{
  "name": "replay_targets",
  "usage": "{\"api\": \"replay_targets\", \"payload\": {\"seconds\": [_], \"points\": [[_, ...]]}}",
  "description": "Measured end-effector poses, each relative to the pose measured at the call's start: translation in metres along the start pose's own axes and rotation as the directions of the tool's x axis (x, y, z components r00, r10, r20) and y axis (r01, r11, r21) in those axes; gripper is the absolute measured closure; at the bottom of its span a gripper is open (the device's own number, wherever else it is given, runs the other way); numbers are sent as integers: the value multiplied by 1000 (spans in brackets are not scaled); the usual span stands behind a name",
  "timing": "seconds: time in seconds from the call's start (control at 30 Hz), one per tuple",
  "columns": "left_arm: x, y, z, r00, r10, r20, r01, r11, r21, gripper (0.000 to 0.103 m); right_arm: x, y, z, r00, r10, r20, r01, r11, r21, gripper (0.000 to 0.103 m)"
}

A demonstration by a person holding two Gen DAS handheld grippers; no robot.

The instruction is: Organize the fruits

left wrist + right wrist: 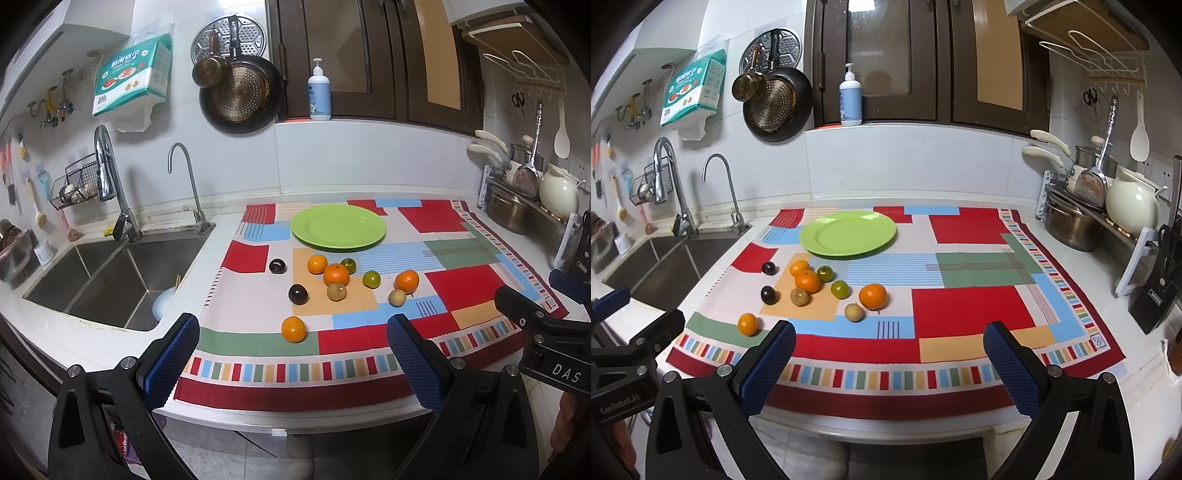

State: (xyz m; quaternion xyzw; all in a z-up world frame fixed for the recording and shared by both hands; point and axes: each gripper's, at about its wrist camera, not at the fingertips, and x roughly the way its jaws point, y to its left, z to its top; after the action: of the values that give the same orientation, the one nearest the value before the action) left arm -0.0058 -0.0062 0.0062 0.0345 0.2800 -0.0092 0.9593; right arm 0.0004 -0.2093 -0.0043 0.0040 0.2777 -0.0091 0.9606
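Sink [122, 280] basin cut off by counter edge

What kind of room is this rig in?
Almost certainly a home kitchen: a steel sink with faucets set into the counter, pans hanging on the tiled wall, and a dish rack with pots. Fruit and a green plate sit on a patterned cloth.

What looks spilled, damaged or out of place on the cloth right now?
Nothing spilled or damaged. The green plate sits flat and empty; the fruits lie loose on the patterned cloth, one orange apart near the front edge.
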Motion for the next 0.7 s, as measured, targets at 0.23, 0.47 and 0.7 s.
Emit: {"api": "replay_targets", "payload": {"seconds": [0.23, 0.47, 0.7], "points": [[1, -1, 1, 1000, 0, 6, 0, 1000, 1, 0, 0, -1, 0, 1000, -1, 0, 1, 1000, 0, 1], [-1, -3, 0, 1000, -3, 16, 3, 1000, 1, 0, 0, -1, 0, 1000, 1, 1, -1, 1000, -1, 1], [-2, -4, 1, 1000, 2, 25, -2, 1000, 3, 0, 0, 0, 1, 1000, -1, 3, 1, 1000, -2, 1]]}}
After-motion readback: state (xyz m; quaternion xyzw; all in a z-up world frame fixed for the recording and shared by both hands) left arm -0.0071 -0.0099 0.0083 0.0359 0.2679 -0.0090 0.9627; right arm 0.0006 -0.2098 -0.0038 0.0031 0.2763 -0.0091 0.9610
